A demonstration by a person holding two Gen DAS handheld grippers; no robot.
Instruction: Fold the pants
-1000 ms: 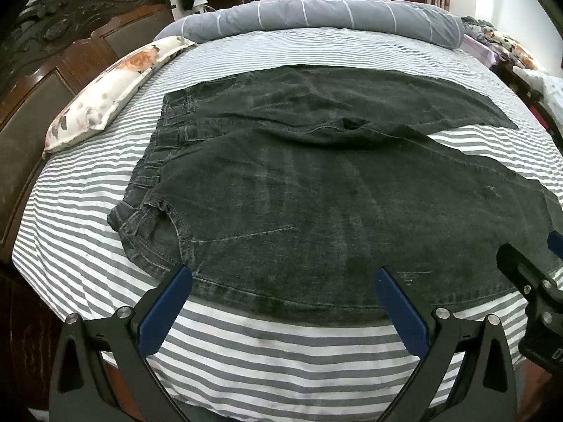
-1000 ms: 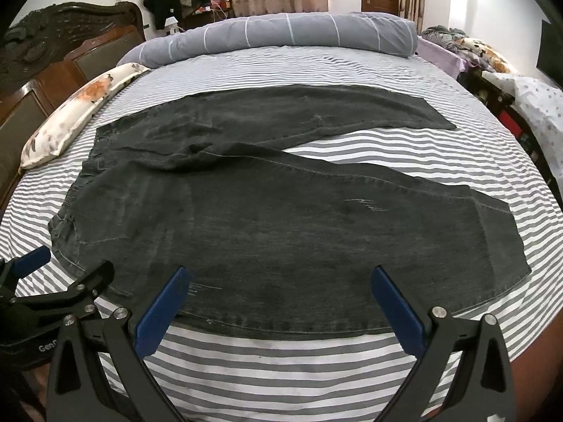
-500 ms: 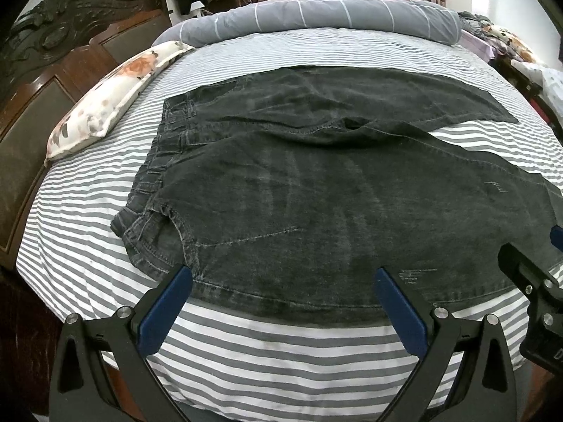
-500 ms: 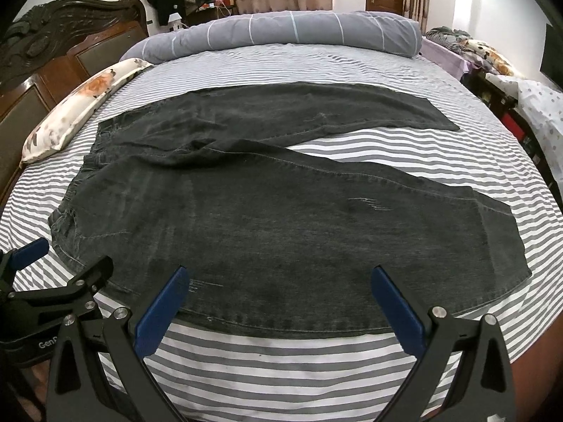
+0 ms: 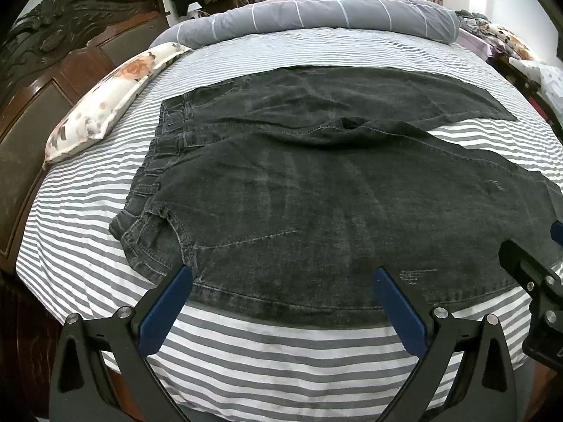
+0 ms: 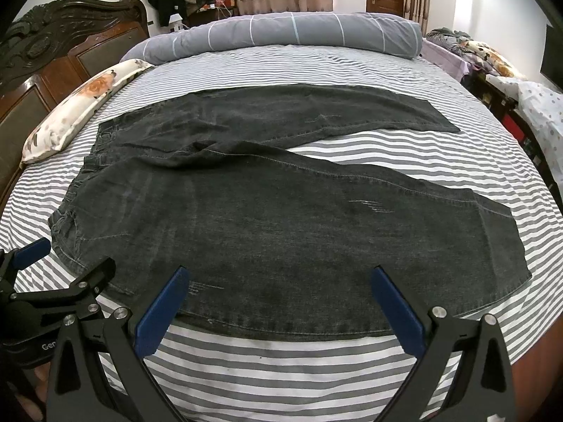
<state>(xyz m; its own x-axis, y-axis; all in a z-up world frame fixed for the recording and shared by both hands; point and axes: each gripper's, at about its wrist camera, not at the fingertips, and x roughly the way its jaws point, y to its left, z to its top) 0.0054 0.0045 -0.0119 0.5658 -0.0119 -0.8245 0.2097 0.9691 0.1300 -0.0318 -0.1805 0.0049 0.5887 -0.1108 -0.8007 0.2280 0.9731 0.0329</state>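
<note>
Dark grey denim pants (image 5: 299,197) lie spread flat on a striped bed, waistband to the left, the two legs splayed to the right; they also show in the right wrist view (image 6: 281,218). My left gripper (image 5: 281,274) is open and empty above the near edge of the near leg, close to the hip pocket. My right gripper (image 6: 281,274) is open and empty above the same near edge, further right toward the hem. Each gripper appears at the side of the other's view: the right (image 5: 538,281), the left (image 6: 59,281).
The bed (image 5: 281,358) has a grey-and-white striped sheet. A floral pillow (image 5: 105,98) lies at the left by the dark wooden headboard (image 5: 52,63). A rolled grey duvet (image 5: 316,17) lies along the far side. Furniture and bedding (image 6: 520,98) stand at the right.
Both grippers have pulled back and up slightly, so the pants look a little further away. The pants have not moved and both grippers stay open.
</note>
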